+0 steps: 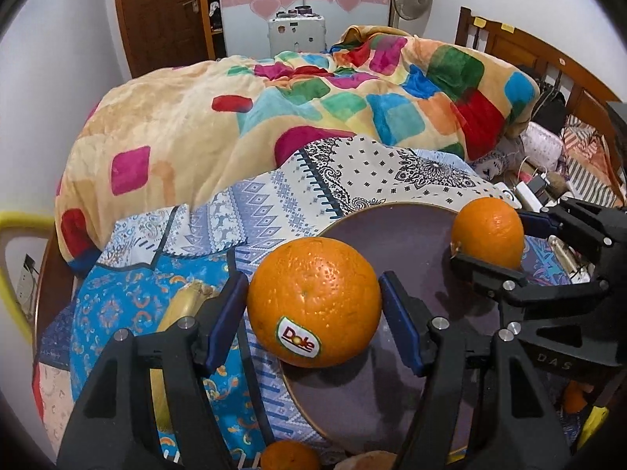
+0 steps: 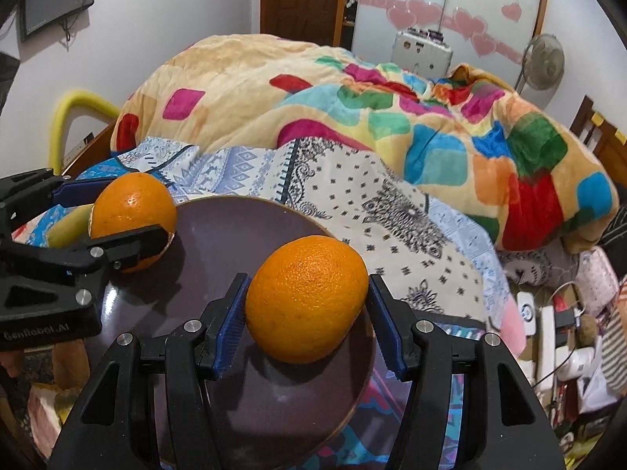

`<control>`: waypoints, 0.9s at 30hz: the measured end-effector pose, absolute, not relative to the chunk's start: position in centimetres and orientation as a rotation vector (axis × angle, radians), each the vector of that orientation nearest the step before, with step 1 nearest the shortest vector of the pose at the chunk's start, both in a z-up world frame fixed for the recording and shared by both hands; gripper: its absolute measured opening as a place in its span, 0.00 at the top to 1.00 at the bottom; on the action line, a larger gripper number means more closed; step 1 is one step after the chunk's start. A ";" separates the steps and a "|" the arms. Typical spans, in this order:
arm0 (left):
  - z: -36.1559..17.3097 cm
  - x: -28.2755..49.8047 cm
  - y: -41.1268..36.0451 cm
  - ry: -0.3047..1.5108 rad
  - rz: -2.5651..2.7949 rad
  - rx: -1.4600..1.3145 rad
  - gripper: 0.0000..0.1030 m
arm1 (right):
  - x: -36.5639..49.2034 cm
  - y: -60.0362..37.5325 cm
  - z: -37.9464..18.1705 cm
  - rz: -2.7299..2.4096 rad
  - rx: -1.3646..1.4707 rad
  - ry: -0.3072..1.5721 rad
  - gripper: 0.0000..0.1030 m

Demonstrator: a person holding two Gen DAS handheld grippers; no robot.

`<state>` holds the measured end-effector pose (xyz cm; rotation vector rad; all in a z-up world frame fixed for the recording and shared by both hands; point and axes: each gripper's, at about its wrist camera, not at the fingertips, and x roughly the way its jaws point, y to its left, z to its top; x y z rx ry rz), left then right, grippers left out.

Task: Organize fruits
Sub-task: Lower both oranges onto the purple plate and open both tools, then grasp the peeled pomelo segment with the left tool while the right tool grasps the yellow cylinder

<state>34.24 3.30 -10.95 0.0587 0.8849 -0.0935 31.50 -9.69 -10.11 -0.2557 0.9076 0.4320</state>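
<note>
My left gripper [image 1: 313,309] is shut on an orange with a Dole sticker [image 1: 313,297], held over the left edge of a dark purple plate [image 1: 399,235]. My right gripper [image 2: 307,309] is shut on a second orange [image 2: 305,297] above the same plate [image 2: 235,235]. Each gripper shows in the other's view: the right gripper [image 1: 488,235] with its orange [image 1: 488,231] at the plate's right, the left gripper [image 2: 131,215] with its orange [image 2: 133,211] at the plate's left. A banana [image 1: 184,305] lies left of the plate. Another orange [image 1: 290,456] sits at the bottom edge.
The plate rests on a bed with patterned sheets [image 1: 352,172] and a heaped colourful blanket [image 1: 274,109] behind. A wooden headboard [image 1: 548,58] and clutter of chargers and cables [image 2: 548,321] lie to the right. A yellow rail [image 1: 11,235] stands at the left.
</note>
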 end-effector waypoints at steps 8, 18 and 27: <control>-10.1 33.6 2.8 0.853 -0.113 0.068 0.31 | 31.3 -9.5 -10.2 0.436 -0.274 0.922 0.44; -7.7 30.8 4.2 0.809 -0.092 0.011 0.31 | 28.5 -10.3 -7.7 0.417 -0.293 0.827 0.26; -5.4 26.1 4.8 0.760 -0.072 -0.003 0.31 | 24.8 -11.2 -4.4 0.416 -0.278 0.743 0.26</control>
